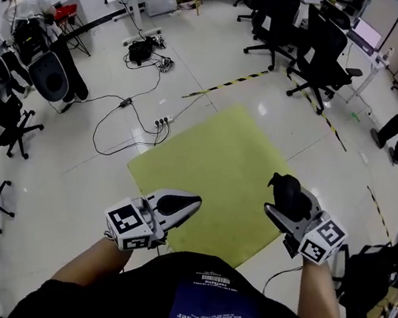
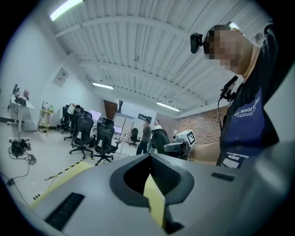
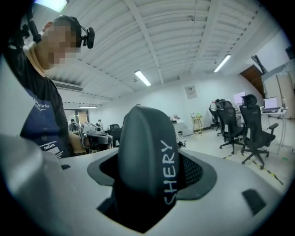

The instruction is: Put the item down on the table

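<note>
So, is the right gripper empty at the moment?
No, the right gripper has its jaws clamped on a dark item with white lettering down its side.

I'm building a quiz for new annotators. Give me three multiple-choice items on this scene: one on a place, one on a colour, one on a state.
1. The mat lies: A on a desk; B on the floor; C over a chair.
2. The held item is: A red; B white; C black.
3. The right gripper is: A empty; B shut on the item; C lying on the floor.
Key: B, the mat spreads across floor tiles; C, the item looks black with pale lettering; B, its jaws clamp the item.
</note>
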Demonstrator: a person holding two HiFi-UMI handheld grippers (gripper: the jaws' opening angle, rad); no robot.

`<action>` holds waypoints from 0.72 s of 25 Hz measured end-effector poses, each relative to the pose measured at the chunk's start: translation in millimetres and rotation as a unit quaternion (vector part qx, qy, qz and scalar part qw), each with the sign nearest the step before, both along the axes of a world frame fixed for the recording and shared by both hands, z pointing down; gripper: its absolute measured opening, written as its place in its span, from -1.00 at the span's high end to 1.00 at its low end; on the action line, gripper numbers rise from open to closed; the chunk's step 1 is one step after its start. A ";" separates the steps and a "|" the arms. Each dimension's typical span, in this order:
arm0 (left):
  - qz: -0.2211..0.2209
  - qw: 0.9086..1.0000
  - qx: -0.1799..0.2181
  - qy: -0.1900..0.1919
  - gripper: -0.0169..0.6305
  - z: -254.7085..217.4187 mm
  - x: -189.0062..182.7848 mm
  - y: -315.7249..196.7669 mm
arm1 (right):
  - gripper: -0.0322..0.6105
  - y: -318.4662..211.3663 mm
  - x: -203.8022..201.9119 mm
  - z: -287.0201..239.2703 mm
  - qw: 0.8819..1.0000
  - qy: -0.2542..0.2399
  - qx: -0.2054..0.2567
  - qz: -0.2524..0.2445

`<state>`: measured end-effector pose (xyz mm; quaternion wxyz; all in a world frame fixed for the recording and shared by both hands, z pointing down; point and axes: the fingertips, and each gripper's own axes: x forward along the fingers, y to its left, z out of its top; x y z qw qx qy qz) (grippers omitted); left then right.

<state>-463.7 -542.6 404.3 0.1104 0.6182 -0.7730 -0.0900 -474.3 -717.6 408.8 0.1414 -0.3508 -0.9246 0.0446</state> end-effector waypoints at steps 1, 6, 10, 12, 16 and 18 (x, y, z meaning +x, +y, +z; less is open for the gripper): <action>-0.003 1.000 -0.004 0.004 0.97 2.0 -1.9 2.2 | -0.09 0.0 -2.3 -0.5 1.000 -0.001 0.003 -0.002; -0.009 1.000 -0.021 0.006 0.97 15.8 -11.2 4.7 | -0.09 -13.1 -28.8 -7.0 0.999 -0.008 0.044 -0.007; -0.004 1.000 -0.018 0.010 0.97 26.6 -22.7 -1.7 | -0.09 -19.2 -63.1 23.7 0.994 0.013 0.109 -0.016; -0.002 1.000 -0.022 0.021 0.97 40.9 -27.4 -5.7 | -0.09 -20.7 -77.3 52.8 0.990 0.036 0.132 -0.024; 0.010 0.998 -0.037 0.043 0.97 70.7 -37.7 -14.8 | -0.09 -21.1 -102.2 120.1 0.980 0.091 0.172 -0.041; 0.023 0.998 -0.044 0.045 0.97 85.3 -40.6 -21.0 | -0.09 -21.0 -110.2 156.2 0.973 0.111 0.198 -0.052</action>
